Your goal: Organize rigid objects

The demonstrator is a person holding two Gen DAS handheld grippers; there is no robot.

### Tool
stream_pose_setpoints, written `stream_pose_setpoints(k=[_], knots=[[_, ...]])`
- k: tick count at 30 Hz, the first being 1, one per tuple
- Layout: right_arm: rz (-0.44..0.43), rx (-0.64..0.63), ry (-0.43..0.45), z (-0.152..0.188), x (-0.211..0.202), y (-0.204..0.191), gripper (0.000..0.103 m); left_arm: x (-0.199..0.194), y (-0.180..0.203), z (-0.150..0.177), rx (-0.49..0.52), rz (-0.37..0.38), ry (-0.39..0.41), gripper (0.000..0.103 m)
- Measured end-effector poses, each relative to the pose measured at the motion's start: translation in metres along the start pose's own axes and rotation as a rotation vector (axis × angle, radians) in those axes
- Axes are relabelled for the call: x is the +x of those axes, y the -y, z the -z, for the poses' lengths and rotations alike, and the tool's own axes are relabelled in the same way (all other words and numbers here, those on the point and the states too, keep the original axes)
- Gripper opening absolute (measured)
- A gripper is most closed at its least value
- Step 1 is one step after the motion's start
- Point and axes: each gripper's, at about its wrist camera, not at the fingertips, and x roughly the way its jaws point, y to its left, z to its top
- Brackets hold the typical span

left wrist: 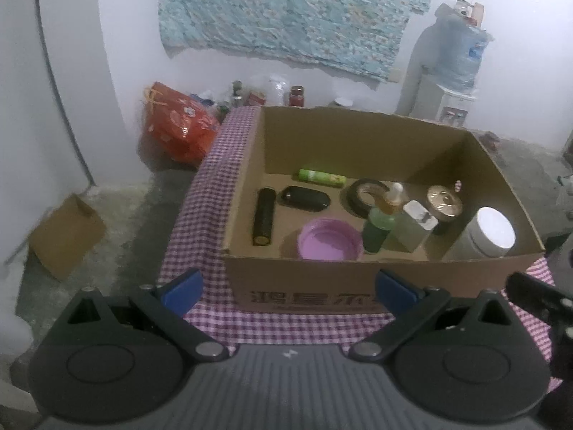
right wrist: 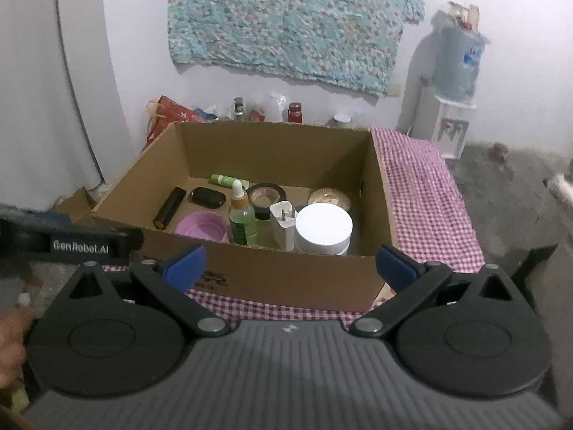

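Cardboard box (left wrist: 358, 279) beyond both grippers' spread, empty jaws; objects inside.

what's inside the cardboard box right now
Inside the cardboard box: black flashlight, black case, green tube, tape roll, pink lid, green dropper bottle, white charger, white jar, round gold-topped item. The jar hides the floor behind it.

Your left gripper (left wrist: 289, 288) is level, its 2 blue fingertips (left wrist: 183, 286) spread wide with nothing between them. Your right gripper (right wrist: 290, 267) sits in the same pose, jaws fully apart, blue pads (right wrist: 394, 265) bare. In the right wrist view, your left gripper's body enters at the left edge. A hand (right wrist: 10, 344) shows at lower left.
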Motion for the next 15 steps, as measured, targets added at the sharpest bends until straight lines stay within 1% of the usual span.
stream_pose_setpoints(k=[7,15], knots=[[-0.005,0.049,-0.044,-0.004,0.020,0.008,0.101,0.003,0.009,-0.001,0.016,0.042,0.005,0.103],[0.002,0.100,-0.069,-0.001,0.037,0.017,0.101,0.003,0.019,-0.003,0.041,0.055,0.027,0.103]])
